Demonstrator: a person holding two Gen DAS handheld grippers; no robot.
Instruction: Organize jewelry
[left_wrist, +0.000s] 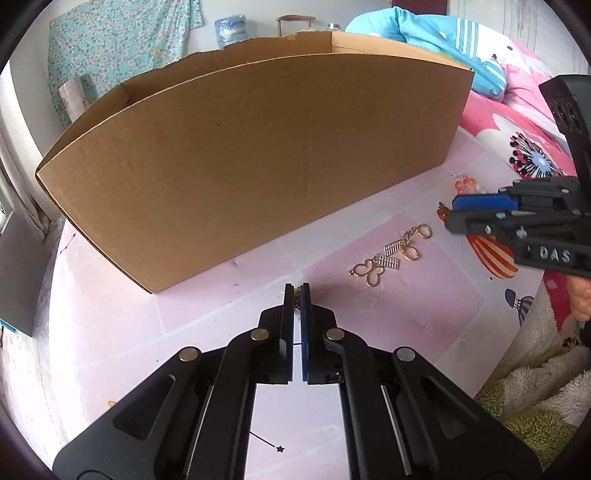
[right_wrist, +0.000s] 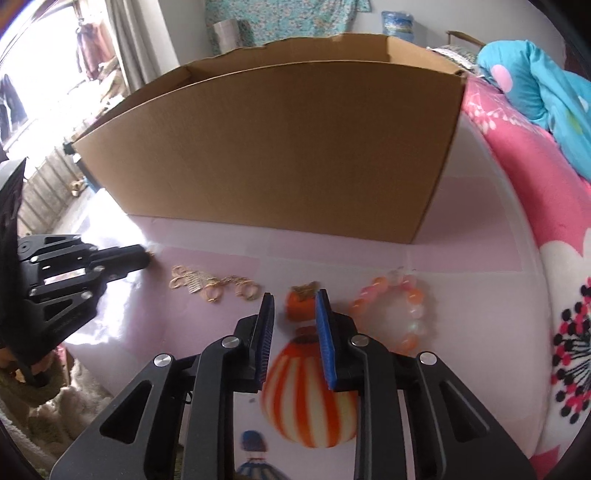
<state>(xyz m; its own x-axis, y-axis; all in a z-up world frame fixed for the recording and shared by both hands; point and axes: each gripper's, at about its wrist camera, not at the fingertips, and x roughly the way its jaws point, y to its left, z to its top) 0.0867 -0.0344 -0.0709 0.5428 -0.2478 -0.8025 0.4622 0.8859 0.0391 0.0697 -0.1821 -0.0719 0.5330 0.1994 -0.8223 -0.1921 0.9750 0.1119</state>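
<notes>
A small dark-and-gold trinket (left_wrist: 295, 295) is pinched in the shut left gripper (left_wrist: 296, 291) – light, easily dropped. Between the half-open right gripper (right_wrist: 295, 301) jaws, unpressed, an orange charm (right_wrist: 301, 304) – best taken across its body. Beyond, the cardboard box (right_wrist: 280, 147).

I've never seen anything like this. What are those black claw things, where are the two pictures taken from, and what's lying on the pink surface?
They are two hand-held pincers, one in each of a person's hands, each with a camera looking along its fingers. The left gripper is shut on a small gold-and-dark trinket. The right gripper is open, its blue pads either side of an orange charm without pressing it. On the pink mat lie gold keyring charms and a peach bead bracelet. Behind them stands an open cardboard box, probably where the jewelry goes.
</notes>
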